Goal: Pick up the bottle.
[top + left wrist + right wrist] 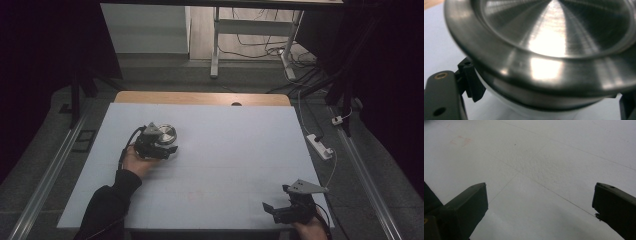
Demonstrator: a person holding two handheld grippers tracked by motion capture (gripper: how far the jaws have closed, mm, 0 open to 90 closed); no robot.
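Observation:
A round, shiny metal dish (167, 133) with a wide rim sits on the left half of the white table (225, 150). My left gripper (166, 141) is shut on it, held by a hand in a dark sleeve. In the left gripper view the dish (554, 40) looms very close, a white part showing under its rim, and my left gripper (549, 100) has a black jaw on either side of it. Near the table's front right corner my right gripper (280, 209) stands open. Its own view has that gripper (540, 202) with jaws wide apart over bare table.
A wooden strip (200, 98) runs along the table's far edge. On the floor to the right lie a white power strip (320, 146) and cables. A white table frame (216, 45) stands behind. Faint red marks (460, 140) show on the table surface.

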